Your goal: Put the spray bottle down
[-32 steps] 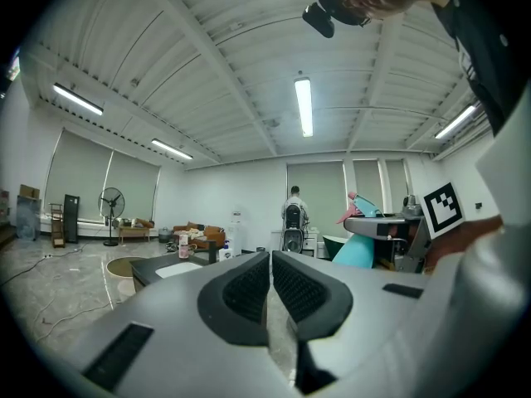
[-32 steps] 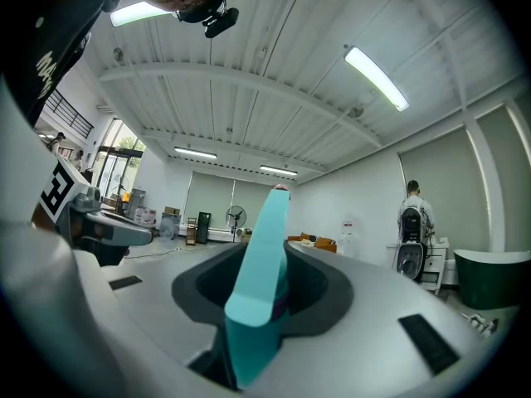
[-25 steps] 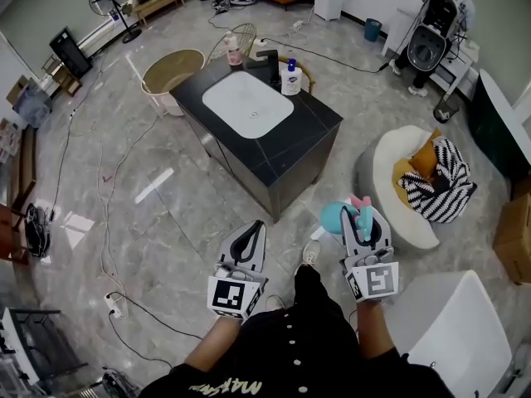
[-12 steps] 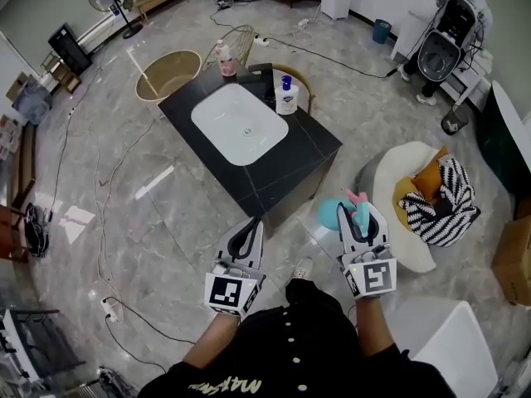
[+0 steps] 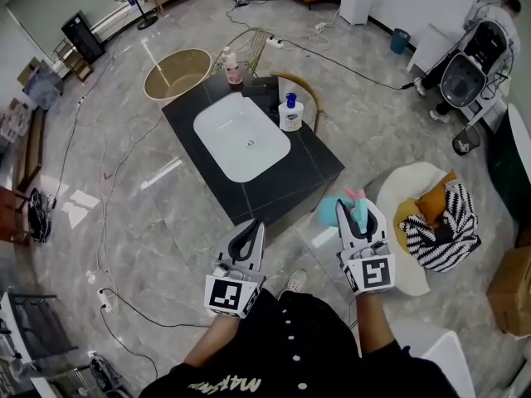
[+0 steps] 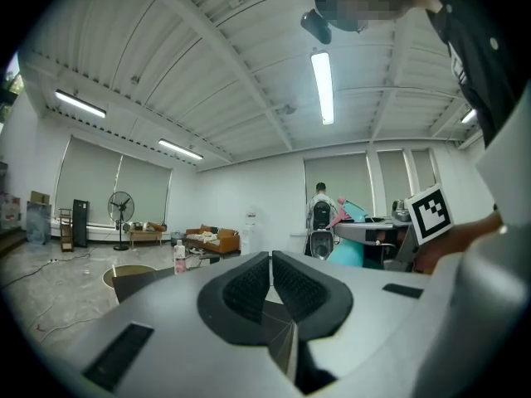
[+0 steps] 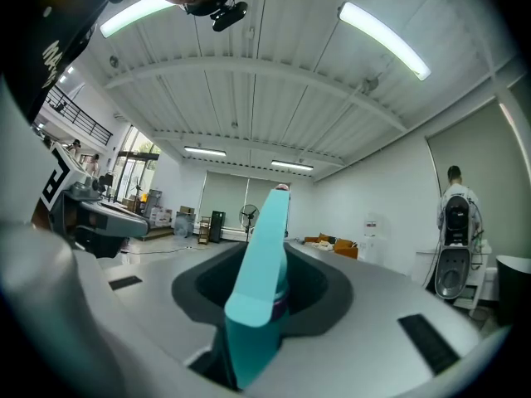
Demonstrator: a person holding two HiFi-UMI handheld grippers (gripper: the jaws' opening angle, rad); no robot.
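Observation:
A teal spray bottle (image 5: 337,211) with a pink nozzle is clamped by its trigger head in my right gripper (image 5: 362,215), which is shut on it and held level just off the near right corner of the black counter (image 5: 292,175). In the right gripper view the teal trigger (image 7: 261,282) stands up between the dark pads. My left gripper (image 5: 248,239) is shut with nothing in it, level, just in front of the counter's near edge. In the left gripper view its pads (image 6: 249,282) meet, and the bottle (image 6: 348,252) shows at the right.
The counter holds a white basin (image 5: 241,137), a white pump bottle (image 5: 290,113) and a pink bottle (image 5: 233,66) at the far side. A round tub (image 5: 177,71) stands behind it. A white chair with a striped cushion (image 5: 435,225) is at the right. Cables cross the floor (image 5: 116,214).
Both grippers have moved forward together and the counter now lies closer under them. The right gripper's hold on the spray bottle is the same, and the left stays shut.

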